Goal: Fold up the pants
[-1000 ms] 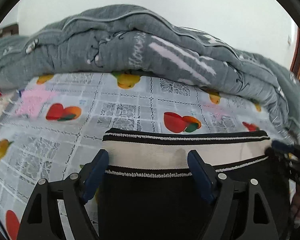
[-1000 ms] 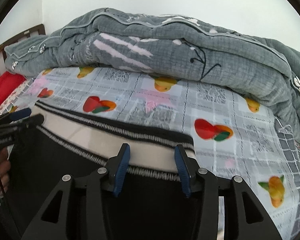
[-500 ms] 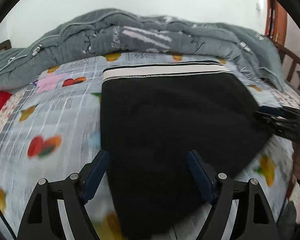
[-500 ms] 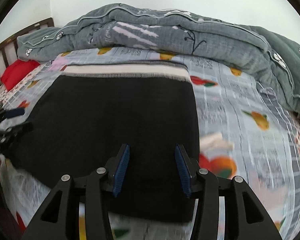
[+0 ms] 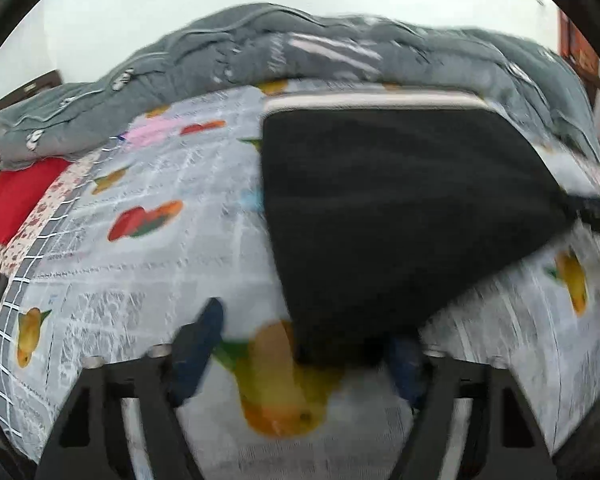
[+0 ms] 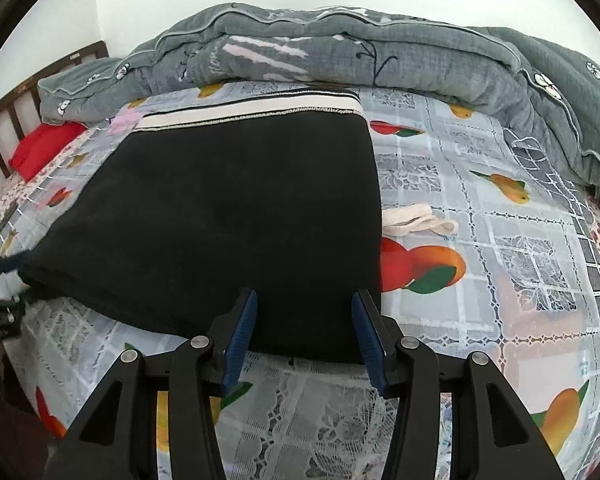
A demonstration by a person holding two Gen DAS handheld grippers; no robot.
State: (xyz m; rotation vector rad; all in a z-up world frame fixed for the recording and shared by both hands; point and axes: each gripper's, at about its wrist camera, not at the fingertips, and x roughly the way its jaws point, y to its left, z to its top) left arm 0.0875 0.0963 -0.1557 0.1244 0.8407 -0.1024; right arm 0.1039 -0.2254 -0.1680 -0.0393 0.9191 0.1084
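Pants [image 6: 236,200] lie flat on the bed [image 6: 500,240], folded into a black slab with the white striped waistband [image 6: 252,114] at the far end, just short of the grey quilt [image 6: 380,52]. A second ago both tools sat right at that waistband; now they have drawn back to the near hem, so the whole garment shows in front of them — the waistband end has been laid down and let go. The right hand-held gripper [image 6: 304,332] hangs over the near edge of the pants with its jaws wide and nothing between them. The left hand-held gripper [image 5: 300,352] is at the near left corner of the pants, also spread wide and empty, though that view is smeared by motion and one finger is partly hidden behind the cloth. A loose white drawstring [image 6: 418,220] lies on the bed just right of the pants. My reading: one fold is finished, and the next step is likely to take the near hem and carry it toward the waistband. The cloth looks thick and limp, so a shallow pinch may catch only the top layer.
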